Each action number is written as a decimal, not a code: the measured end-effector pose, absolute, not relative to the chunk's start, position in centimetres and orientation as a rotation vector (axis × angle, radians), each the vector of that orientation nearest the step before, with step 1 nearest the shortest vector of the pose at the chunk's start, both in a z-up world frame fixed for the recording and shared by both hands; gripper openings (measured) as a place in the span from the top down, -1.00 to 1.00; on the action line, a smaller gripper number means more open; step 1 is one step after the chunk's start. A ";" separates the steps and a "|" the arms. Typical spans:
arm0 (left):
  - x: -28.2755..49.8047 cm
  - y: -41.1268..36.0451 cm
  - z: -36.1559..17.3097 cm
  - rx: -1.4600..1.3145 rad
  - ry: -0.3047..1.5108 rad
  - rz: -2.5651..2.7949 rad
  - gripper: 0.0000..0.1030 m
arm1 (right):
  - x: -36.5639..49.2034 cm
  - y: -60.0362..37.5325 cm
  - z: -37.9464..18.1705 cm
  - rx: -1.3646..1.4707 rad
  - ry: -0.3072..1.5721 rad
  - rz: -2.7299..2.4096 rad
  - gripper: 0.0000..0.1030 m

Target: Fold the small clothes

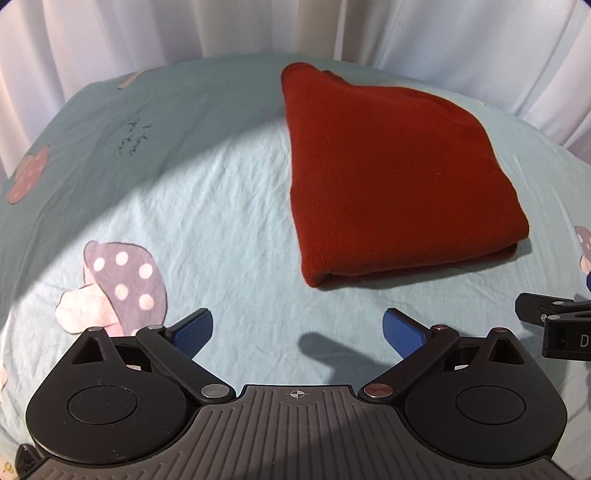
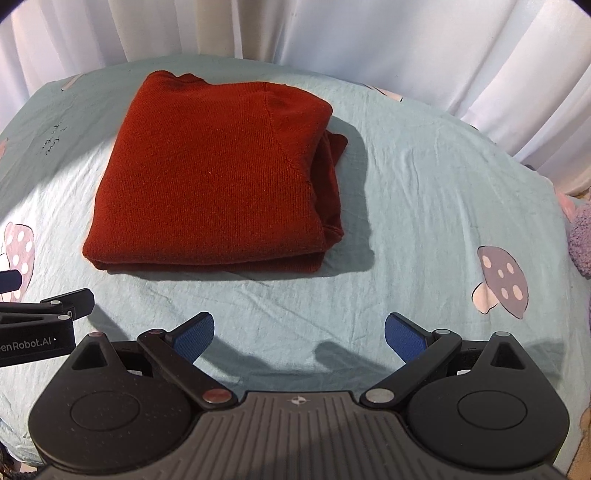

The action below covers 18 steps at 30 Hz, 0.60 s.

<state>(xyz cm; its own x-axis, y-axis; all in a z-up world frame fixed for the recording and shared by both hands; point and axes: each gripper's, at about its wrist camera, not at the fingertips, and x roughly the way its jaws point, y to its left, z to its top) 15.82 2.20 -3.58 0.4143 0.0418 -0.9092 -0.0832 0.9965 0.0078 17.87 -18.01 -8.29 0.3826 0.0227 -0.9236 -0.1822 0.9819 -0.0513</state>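
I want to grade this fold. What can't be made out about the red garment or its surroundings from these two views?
- Red sweater: its inner layers and underside are hidden by its own top layer in both views.
- Writing on the sheet: too small and warped to read in the left wrist view.
- Purple fuzzy item: cut off by the right wrist view's edge.
- Right tool: mostly cut off by the left wrist view's edge.

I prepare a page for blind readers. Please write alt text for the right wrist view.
A folded rust-red sweater lies on a light blue sheet printed with mushrooms, white curtains behind. In the foreground the right hand-held gripper is open and empty above the sheet, and part of the left hand-held gripper shows at the left edge.
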 end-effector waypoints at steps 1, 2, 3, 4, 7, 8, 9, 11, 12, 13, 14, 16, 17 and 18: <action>15.9 2.2 -3.6 -0.038 1.140 0.079 -0.96 | 17.6 -17.9 -7.7 -0.154 1.172 0.132 -0.93; 16.0 2.1 -3.5 -0.035 1.139 0.079 -0.96 | 17.5 -17.8 -7.5 -0.154 1.174 0.133 -0.93; 16.0 2.1 -3.5 -0.035 1.138 0.079 -0.96 | 17.8 -17.9 -8.0 -0.153 1.175 0.134 -0.93; 16.1 2.1 -3.5 -0.034 1.138 0.080 -0.96 | 17.2 -17.7 -6.9 -0.152 1.177 0.133 -0.93; 16.4 2.1 -3.5 -0.029 1.139 0.083 -0.96 | 16.8 -17.3 -6.2 -0.147 1.182 0.132 -0.93; 16.5 2.1 -3.6 -0.025 1.140 0.082 -0.96 | 16.6 -17.1 -5.8 -0.147 1.183 0.133 -0.93; 16.6 2.1 -3.6 -0.022 1.140 0.082 -0.96 | 16.7 -17.0 -5.8 -0.148 1.185 0.133 -0.93; 16.7 2.1 -3.7 -0.020 1.142 0.081 -0.96 | 16.8 -17.0 -5.9 -0.149 1.187 0.129 -0.93; 16.7 2.1 -3.7 -0.019 1.144 0.079 -0.96 | 16.9 -16.9 -6.0 -0.151 1.187 0.130 -0.93; 16.8 2.0 -3.8 -0.020 1.146 0.078 -0.96 | 16.9 -16.9 -6.0 -0.151 1.188 0.130 -0.93; 16.9 2.1 -3.9 -0.019 1.147 0.075 -0.96 | 17.0 -17.0 -6.0 -0.150 1.189 0.132 -0.93; 17.0 2.1 -4.0 -0.018 1.150 0.072 -0.96 | 17.0 -17.0 -6.0 -0.150 1.188 0.136 -0.93; 17.1 2.1 -4.1 -0.021 1.154 0.069 -0.96 | 17.0 -17.0 -6.0 -0.150 1.188 0.136 -0.93; 17.1 2.1 -4.1 -0.025 1.160 0.066 -0.96 | 17.1 -17.1 -6.0 -0.153 1.187 0.137 -0.93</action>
